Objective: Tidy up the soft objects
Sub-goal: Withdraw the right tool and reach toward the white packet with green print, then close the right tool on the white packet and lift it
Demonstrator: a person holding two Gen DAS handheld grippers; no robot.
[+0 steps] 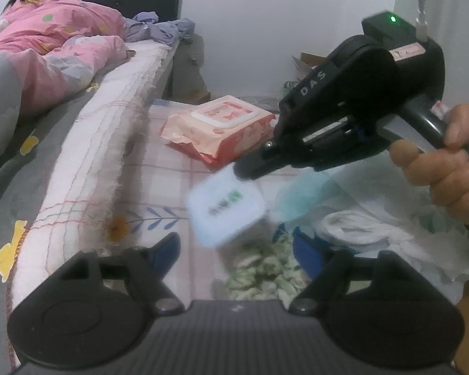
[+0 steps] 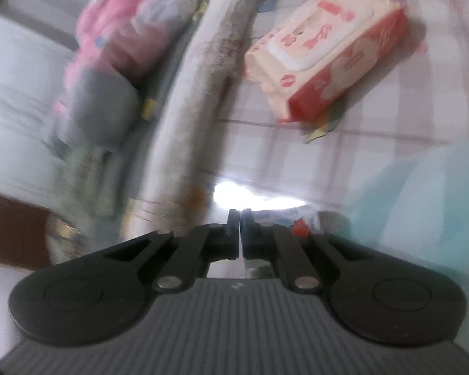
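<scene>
Left gripper [image 1: 234, 250] open, white packet [image 1: 226, 211] blurred

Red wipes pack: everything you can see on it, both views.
The wipes pack is a soft, crinkled plastic pouch, cream on top with pink print, red on its sides. A white hinged lid sits shut on its top face. It lies flat on the checked bedsheet, lid up, beside the frayed quilt edge. No fingers touch it.
</scene>
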